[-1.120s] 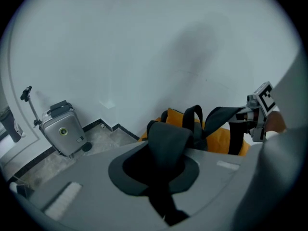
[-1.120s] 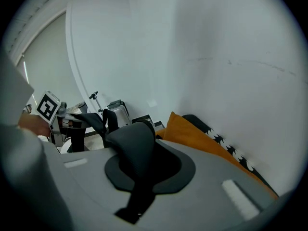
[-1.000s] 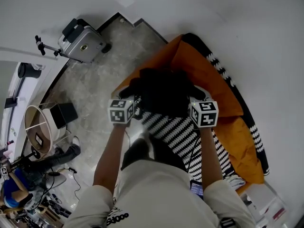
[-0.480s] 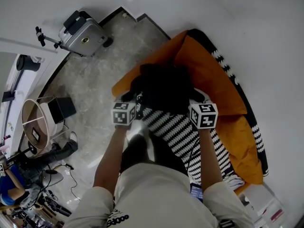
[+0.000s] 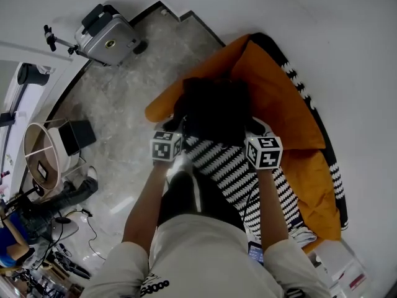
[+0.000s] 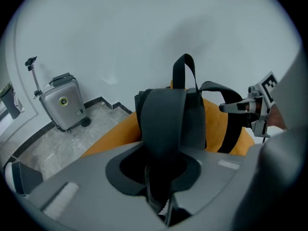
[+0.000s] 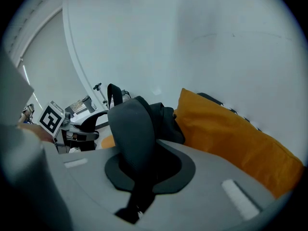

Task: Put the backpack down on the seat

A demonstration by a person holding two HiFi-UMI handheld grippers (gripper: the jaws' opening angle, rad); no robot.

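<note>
Head view: backpack (image 5: pixel 214 107) hangs over the near-left end of the orange seat (image 5: pixel 282 104), lower against it than a second ago; left gripper (image 5: pixel 175 138) and right gripper (image 5: pixel 255 144) flank it and have sunk with it; jaw tips are covered by the bag; its underside is hidden, so contact with the seat cannot be told; striped cloth (image 5: pixel 232 169) lies on the seat on the near side of the bag; suitcase (image 5: pixel 108 39) stands well apart from the seat.

Left gripper view: jaws have just been easing apart a little, yet a strap (image 6: pixel 166 124) still sits pinched between them; orange of the seat shows behind the bag; bag's lower part is cut off by the gripper body.

Right gripper view: jaws pressed together on the other strap (image 7: pixel 132 134); bag lies against the seat's orange back.
</note>
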